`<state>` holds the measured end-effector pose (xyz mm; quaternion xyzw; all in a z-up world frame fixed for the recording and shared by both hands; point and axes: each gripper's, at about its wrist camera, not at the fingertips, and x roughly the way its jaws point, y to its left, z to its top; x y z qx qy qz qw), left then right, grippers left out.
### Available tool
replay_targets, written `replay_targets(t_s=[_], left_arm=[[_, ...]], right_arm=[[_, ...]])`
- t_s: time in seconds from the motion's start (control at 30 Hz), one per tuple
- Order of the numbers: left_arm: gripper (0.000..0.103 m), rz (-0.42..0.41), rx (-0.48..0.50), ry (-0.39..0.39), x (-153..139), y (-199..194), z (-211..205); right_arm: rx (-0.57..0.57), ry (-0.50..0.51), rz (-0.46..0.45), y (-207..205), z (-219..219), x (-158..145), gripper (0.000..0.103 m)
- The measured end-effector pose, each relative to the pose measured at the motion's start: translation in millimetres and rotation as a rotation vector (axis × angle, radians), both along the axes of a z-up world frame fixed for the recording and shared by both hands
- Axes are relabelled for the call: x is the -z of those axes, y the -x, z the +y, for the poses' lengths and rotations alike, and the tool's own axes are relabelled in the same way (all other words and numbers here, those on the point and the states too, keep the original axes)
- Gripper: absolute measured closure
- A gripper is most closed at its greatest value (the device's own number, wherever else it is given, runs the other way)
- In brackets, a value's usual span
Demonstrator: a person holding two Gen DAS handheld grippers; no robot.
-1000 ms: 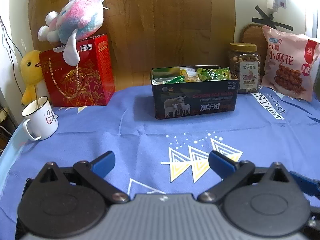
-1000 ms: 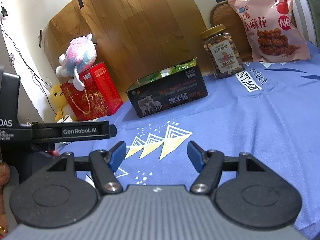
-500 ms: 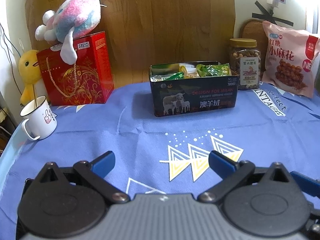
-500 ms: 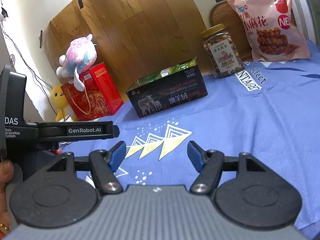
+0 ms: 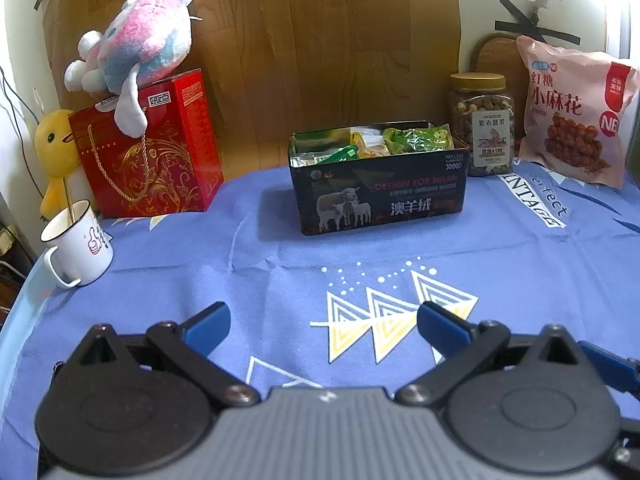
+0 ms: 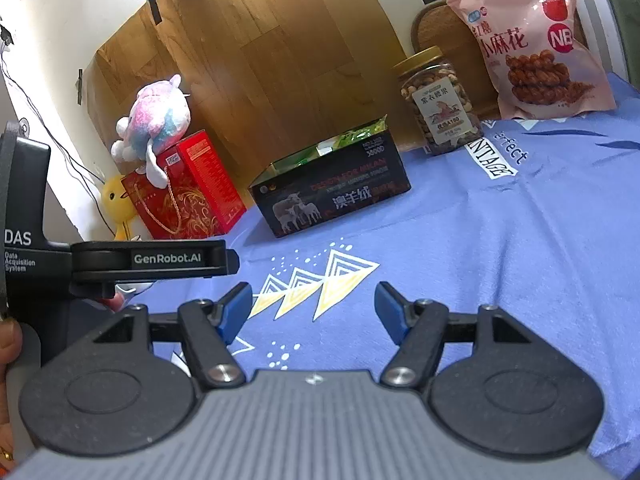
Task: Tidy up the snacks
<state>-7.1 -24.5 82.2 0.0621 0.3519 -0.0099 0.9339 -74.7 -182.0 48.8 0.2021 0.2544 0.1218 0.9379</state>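
Note:
A black tin box (image 5: 380, 196) with sheep on its side stands at the back middle of the blue cloth and holds several snack packets (image 5: 416, 140). It also shows in the right wrist view (image 6: 332, 196). A jar of nuts (image 5: 482, 124) and a pink snack bag (image 5: 576, 116) stand to its right. My left gripper (image 5: 323, 324) is open and empty, low over the cloth well in front of the box. My right gripper (image 6: 314, 306) is open and empty, beside the left gripper's body (image 6: 148, 260).
A red gift box (image 5: 148, 152) with a plush toy (image 5: 136, 48) on top stands at the back left, with a yellow duck toy (image 5: 56, 152) beside it. A white mug (image 5: 78, 244) sits near the table's left edge. A wooden board leans behind.
Both grippers stay open. The left view has drifted slightly back from the box; the left gripper's body has shifted a little in the right view.

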Motion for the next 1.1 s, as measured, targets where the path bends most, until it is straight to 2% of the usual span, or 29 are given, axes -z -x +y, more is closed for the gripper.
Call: replay_targets(t_s=[0.53,1.1], left_arm=[[0.000,-0.003,-0.014,-0.020,-0.2,-1.6,-2.3],[0.000,-0.010,-0.008,0.002,-6.9,-6.5,-3.8]], right_arm=[[0.010,-0.010,0.003,-0.6,-3.2,1.3,0.033],[0.030,0.000,0.024,-5.8,-8.9,0.4,0.033]])
